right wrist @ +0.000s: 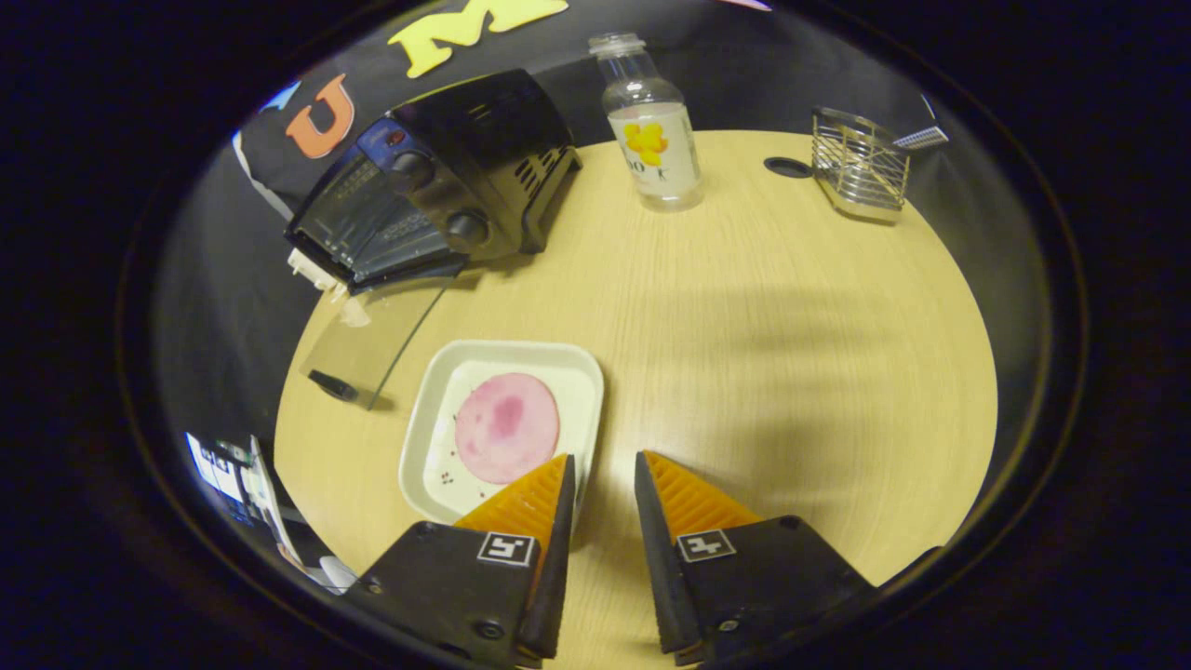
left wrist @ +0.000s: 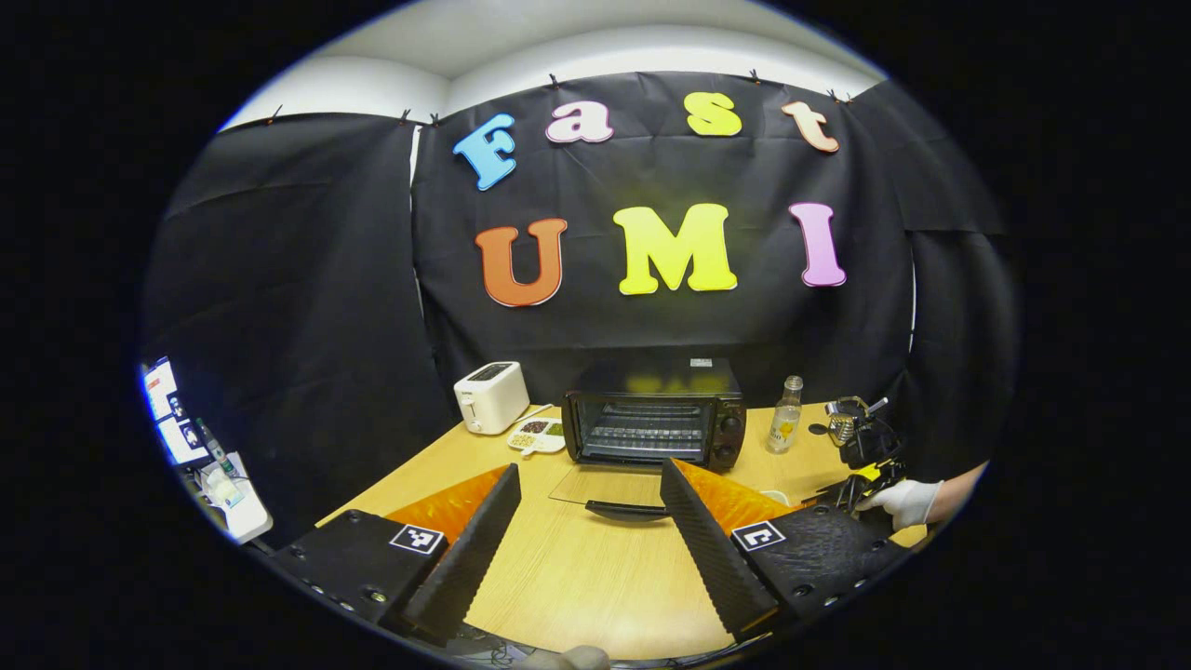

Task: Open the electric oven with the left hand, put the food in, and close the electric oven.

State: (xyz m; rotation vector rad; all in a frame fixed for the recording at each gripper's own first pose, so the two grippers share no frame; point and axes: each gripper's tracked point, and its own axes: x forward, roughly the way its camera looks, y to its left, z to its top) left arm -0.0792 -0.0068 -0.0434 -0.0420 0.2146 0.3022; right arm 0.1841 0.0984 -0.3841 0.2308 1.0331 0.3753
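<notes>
The black electric oven (left wrist: 651,423) stands at the back of the wooden table (left wrist: 577,568). Its glass door (left wrist: 609,486) lies folded down flat, the handle (left wrist: 625,509) nearest me. My left gripper (left wrist: 591,467) hangs open in front of the door and holds nothing. A gloved hand (left wrist: 907,502) holds the other gripper at the right. In the right gripper view a round pink slice of meat (right wrist: 507,426) lies on a white square plate (right wrist: 437,400). My right gripper (right wrist: 604,458) stands narrowly open astride the plate's near right rim, one finger over the plate. The oven (right wrist: 437,205) and its open door (right wrist: 372,340) are beyond.
A white toaster (left wrist: 490,395) and a small dish of food (left wrist: 538,435) sit left of the oven. A clear bottle (right wrist: 651,140) and a wire rack (right wrist: 858,163) stand to its right, near a cable hole (right wrist: 788,167). Bare tabletop stretches right of the plate.
</notes>
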